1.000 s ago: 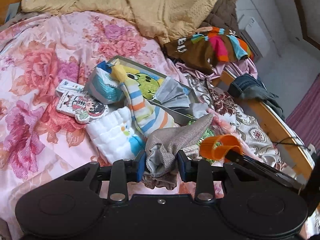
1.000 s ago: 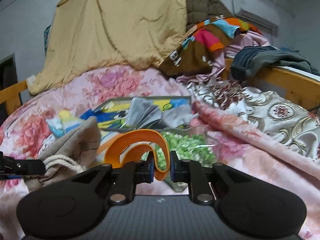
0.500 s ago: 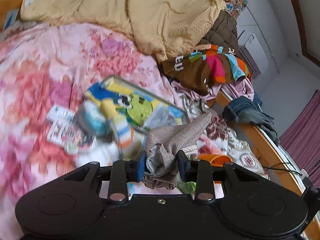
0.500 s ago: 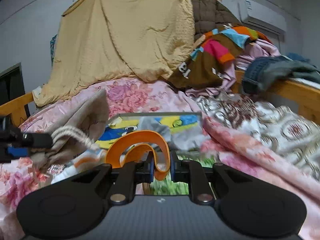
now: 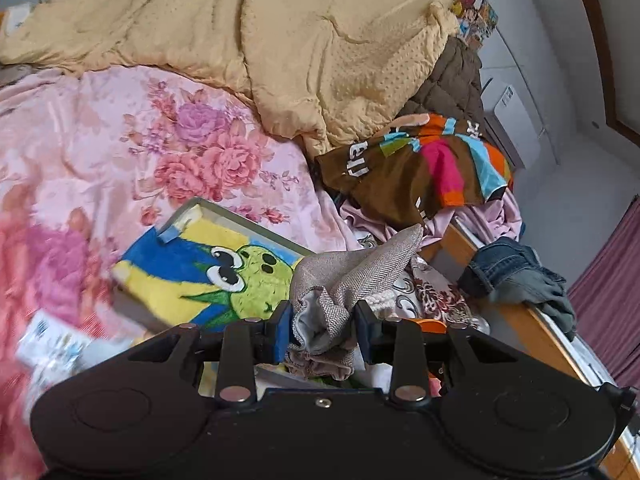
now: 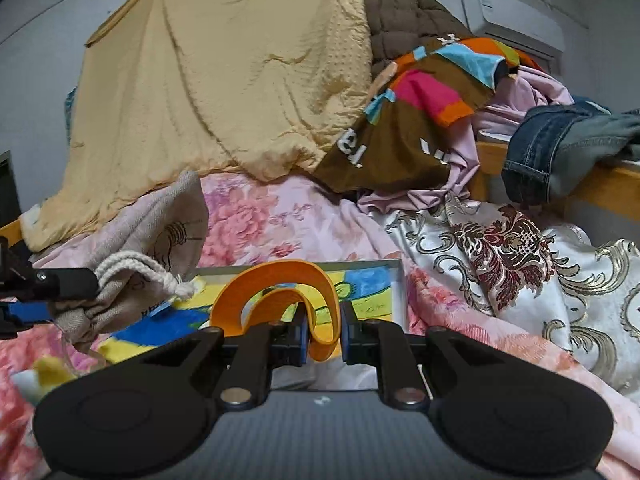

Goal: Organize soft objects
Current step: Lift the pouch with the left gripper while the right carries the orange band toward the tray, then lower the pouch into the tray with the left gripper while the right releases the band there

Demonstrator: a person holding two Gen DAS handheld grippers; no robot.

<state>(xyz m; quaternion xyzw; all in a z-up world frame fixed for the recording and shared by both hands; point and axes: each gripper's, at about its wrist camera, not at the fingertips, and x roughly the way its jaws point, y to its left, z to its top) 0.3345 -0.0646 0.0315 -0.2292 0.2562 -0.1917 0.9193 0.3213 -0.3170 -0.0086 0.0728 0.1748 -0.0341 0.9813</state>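
The fingers [image 5: 280, 330] of the left gripper [image 5: 322, 330] are clenched on the bunched mouth of a beige woven drawstring bag [image 5: 352, 280], and the right gripper [image 6: 323, 336] pinches a curled orange rubbery band [image 6: 280, 284]; both things hang above the shallow grey tray with the blue, yellow and green cartoon towel [image 5: 200, 268], near its right edge, on the pink flowered bedspread [image 5: 120, 152]. I judge the bag light, limp and easy to slip, so the gathered mouth by the white cord [image 6: 132, 268] is the best hold.

My left view was bright but smeared at its lower left. My right view looked dimmer. Both edges bowed.
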